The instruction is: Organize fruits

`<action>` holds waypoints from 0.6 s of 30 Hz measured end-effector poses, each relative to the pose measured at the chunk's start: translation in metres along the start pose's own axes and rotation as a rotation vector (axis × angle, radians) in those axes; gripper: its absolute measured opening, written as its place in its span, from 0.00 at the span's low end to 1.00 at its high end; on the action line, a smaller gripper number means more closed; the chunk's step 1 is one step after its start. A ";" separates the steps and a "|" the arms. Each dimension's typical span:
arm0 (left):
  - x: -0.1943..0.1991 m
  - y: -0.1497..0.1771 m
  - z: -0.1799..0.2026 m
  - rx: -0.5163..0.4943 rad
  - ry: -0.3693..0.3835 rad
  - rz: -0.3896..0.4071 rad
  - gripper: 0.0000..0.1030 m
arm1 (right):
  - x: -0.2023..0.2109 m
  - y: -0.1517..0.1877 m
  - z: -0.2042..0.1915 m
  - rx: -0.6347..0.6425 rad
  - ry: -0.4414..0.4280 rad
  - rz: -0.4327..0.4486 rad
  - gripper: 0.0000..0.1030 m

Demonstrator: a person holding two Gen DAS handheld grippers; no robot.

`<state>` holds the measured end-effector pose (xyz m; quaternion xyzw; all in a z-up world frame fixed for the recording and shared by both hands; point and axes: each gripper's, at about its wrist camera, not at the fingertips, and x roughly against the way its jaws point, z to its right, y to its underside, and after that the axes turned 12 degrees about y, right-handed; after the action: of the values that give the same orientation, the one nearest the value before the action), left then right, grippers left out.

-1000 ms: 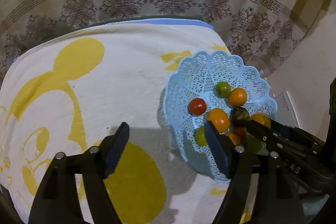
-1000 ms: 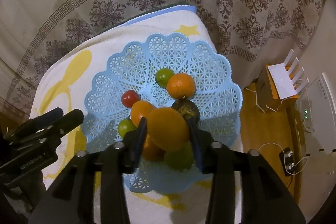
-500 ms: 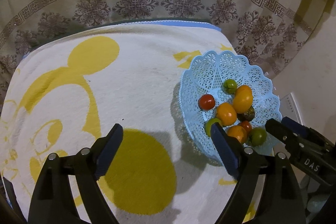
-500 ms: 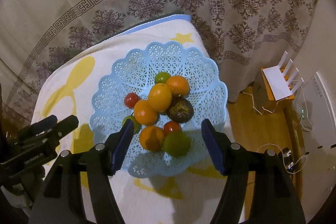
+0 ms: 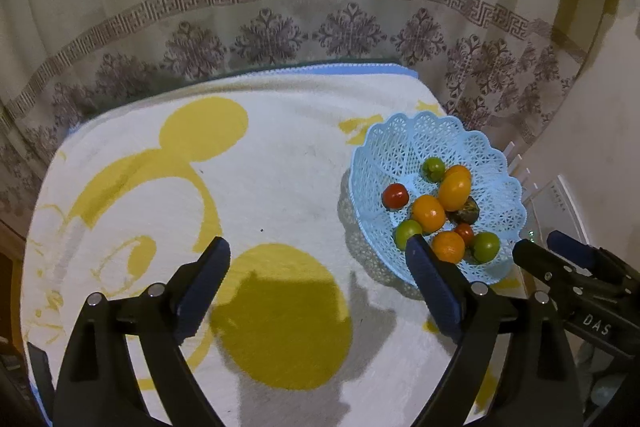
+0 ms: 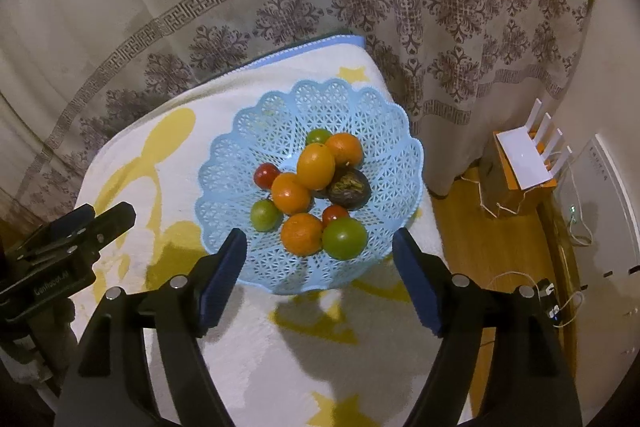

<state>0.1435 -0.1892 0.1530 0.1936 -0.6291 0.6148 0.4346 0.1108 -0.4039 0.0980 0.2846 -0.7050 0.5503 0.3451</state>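
Just ahead of the right gripper (image 6: pixel 318 273) – empty, jaws opening – sits the fruit-filled blue basket (image 6: pixel 384 131).

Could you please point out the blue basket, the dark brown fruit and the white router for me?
blue basket (image 6: pixel 372 111): right wrist view, bare lattice wall at the back.
dark brown fruit (image 6: pixel 349 188): right wrist view, its top.
white router (image 6: pixel 520 157): right wrist view, flat white body.

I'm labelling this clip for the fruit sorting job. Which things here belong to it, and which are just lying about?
Belong to the job:
blue basket
oranges
green fruits
red fruits
dark fruit
left gripper, opening, empty
right gripper, opening, empty

Lying about:
towel
curtain
router
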 end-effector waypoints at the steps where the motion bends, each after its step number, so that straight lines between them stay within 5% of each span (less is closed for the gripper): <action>1: 0.004 0.000 0.001 -0.005 0.000 0.007 0.86 | 0.003 0.000 0.000 0.000 -0.003 0.006 0.75; 18: 0.050 0.006 0.013 -0.027 -0.006 0.085 0.87 | 0.043 0.010 -0.004 0.007 -0.025 0.069 0.94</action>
<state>0.1073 -0.1856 0.1907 0.1625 -0.6463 0.6234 0.4090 0.0778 -0.3983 0.1277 0.2678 -0.7168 0.5609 0.3161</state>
